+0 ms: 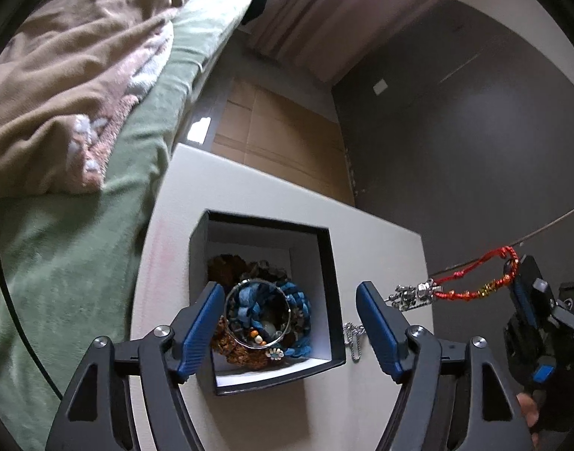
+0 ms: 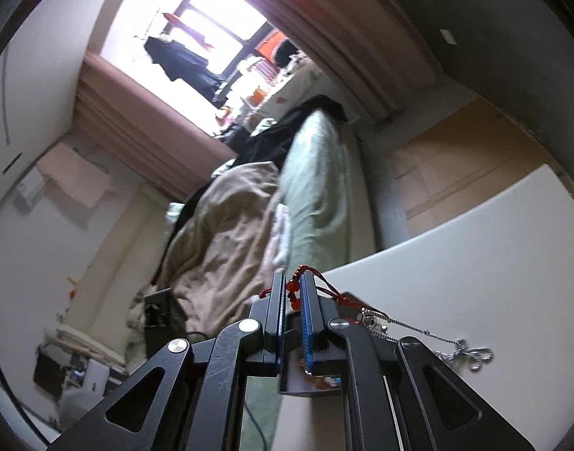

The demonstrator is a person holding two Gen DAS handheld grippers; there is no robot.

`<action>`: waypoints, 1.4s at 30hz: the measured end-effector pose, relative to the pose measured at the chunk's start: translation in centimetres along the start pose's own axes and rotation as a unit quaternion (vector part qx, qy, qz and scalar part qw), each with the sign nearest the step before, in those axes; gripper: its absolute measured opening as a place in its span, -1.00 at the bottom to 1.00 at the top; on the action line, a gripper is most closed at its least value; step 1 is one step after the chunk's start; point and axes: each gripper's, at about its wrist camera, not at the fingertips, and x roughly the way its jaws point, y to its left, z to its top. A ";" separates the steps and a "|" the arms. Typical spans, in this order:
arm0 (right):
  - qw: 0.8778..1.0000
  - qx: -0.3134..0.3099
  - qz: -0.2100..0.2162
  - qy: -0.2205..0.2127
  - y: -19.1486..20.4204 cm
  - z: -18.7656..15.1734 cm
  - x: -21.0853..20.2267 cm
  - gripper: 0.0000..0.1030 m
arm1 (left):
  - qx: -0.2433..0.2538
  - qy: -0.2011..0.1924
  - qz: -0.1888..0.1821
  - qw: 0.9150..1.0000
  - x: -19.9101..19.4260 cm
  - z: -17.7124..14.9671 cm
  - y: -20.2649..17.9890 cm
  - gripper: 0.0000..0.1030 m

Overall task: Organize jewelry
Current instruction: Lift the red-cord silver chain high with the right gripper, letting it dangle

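Left wrist view: red cord bracelet [image 1: 474, 282] with red and gold beads hangs in the air off to the right of the box, pinched at its far loop by the right gripper [image 1: 518, 280], blue pads closed on the cord. Silver chain and charms [image 1: 412, 295] dangle from the bracelet's near end, above the white table [image 1: 380, 376], just beside the left gripper's right finger. Second small silver chain [image 1: 354, 342] lies on the table touching the box's right wall. Black square box [image 1: 324, 274], white inside, sits open on the table; it holds a heap of jewelry: silver bangle [image 1: 258, 314] on top, blue braided bracelet [image 1: 298, 308] around it, brown beaded pieces [image 1: 226, 267] behind and below, small flower charm [image 1: 275, 354] at the front. Left gripper [image 1: 290, 319] hovers over the box, fingers spread wide, holding nothing. Right wrist view: right gripper [image 2: 295, 293] fingers nearly together with the red cord [image 2: 292, 289] clamped between the pads, chain [image 2: 418, 332] trailing right over the table [image 2: 474, 263]. Bed with green sheet [image 1: 61, 282] and tan blanket [image 1: 61, 94] left of the table, pink curtain [image 1: 343, 7] behind, tan floor [image 1: 287, 131] beyond the table.
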 end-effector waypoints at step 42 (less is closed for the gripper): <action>0.980 -0.169 -0.040 -0.100 22.0 8.0 -6.4 -0.81 | -0.055 -0.055 -0.058 0.995 -6.9 2.1 3.6 0.43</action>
